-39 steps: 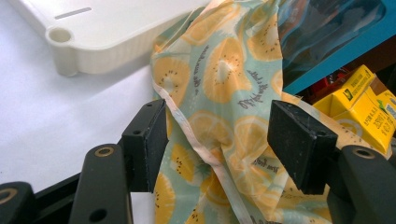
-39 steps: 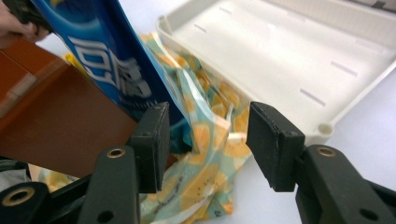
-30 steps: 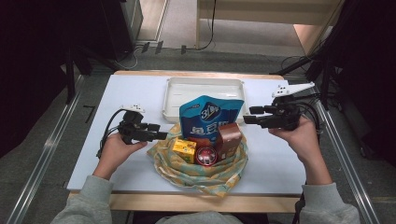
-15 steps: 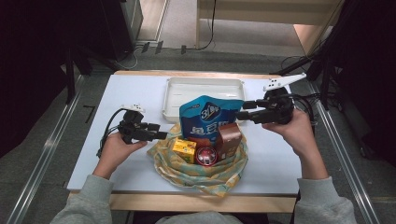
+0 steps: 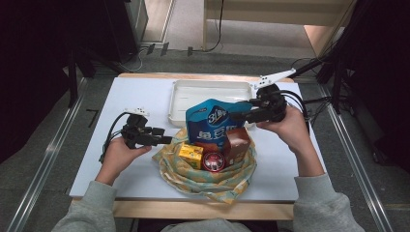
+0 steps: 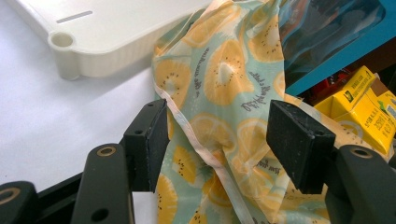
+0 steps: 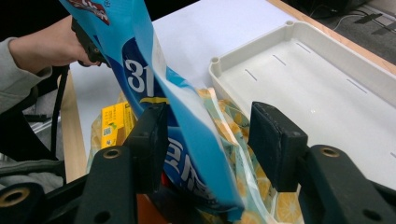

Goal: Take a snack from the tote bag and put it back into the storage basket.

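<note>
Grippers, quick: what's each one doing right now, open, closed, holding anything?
Left gripper: open, jaws either side of the fruit-print cloth bag's edge, not pinching it.
Right gripper: open, the blue snack bag between its jaws, not clamped.

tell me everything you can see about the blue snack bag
The blue snack bag is a glossy, foil-like pouch with white lettering, a round logo near the top and a darker band low down. It stands upright and leans slightly, its base tucked in the fruit-print cloth bag behind the yellow box, with the white tray beyond it. In the right gripper view its edge lies between the open jaws of the right claw; one jaw is at its side, and the pads are not pressing it.
</note>
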### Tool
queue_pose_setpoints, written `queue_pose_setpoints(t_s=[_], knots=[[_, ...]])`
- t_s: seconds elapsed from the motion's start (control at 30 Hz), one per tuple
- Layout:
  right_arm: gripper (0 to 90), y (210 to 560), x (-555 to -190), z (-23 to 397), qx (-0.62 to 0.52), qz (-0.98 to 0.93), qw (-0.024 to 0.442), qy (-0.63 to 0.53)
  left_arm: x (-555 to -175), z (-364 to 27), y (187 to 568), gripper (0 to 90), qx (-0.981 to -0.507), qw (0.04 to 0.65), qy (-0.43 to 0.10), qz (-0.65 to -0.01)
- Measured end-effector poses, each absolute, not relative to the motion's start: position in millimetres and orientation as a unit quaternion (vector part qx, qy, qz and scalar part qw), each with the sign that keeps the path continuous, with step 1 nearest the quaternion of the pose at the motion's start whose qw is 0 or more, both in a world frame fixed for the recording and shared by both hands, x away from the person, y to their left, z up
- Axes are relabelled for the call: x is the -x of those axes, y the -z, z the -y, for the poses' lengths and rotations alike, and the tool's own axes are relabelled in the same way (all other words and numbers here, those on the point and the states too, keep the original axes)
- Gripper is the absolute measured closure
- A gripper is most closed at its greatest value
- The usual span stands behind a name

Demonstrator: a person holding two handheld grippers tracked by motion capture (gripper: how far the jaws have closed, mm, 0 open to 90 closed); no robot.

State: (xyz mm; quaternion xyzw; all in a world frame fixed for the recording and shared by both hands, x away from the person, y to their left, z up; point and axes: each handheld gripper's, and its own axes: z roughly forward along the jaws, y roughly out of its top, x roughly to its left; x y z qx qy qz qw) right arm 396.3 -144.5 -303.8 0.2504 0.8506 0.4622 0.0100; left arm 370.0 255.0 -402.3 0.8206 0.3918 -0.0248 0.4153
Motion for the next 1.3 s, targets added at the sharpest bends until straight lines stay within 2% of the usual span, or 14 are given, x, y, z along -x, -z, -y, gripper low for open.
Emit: queue_pose_setpoints(t_s=[0.17, 0.3, 0.4, 0.5, 0.67, 1.3], knots=[[50.7, 305.6, -399.9, 137.4, -0.241, -0.855, 0.004, -0.459, -370.0, -255.1, 401.9, 39.4, -0.821, 0.415, 0.024, -0.390], [57.5, 313.0, -404.7, 134.0, -0.236, -0.858, -0.005, -0.456, -370.4, -254.9, 402.2, 39.6, -0.821, 0.416, 0.025, -0.391], [63.6, 318.4, -406.4, 132.4, -0.233, -0.861, -0.010, -0.452, -370.7, -255.1, 402.4, 39.6, -0.821, 0.416, 0.025, -0.389], [75.0, 320.7, -404.8, 130.3, -0.222, -0.861, -0.015, -0.458, -370.8, -255.5, 402.3, 39.6, -0.820, 0.417, 0.023, -0.391], [85.8, 320.7, -400.6, 127.7, -0.207, -0.865, -0.003, -0.458, -371.3, -255.6, 403.0, 39.8, -0.822, 0.415, 0.024, -0.389], [89.1, 316.5, -400.5, 125.8, -0.232, -0.850, 0.012, -0.473, -371.7, -256.1, 403.5, 39.7, -0.823, 0.410, 0.029, -0.392]])
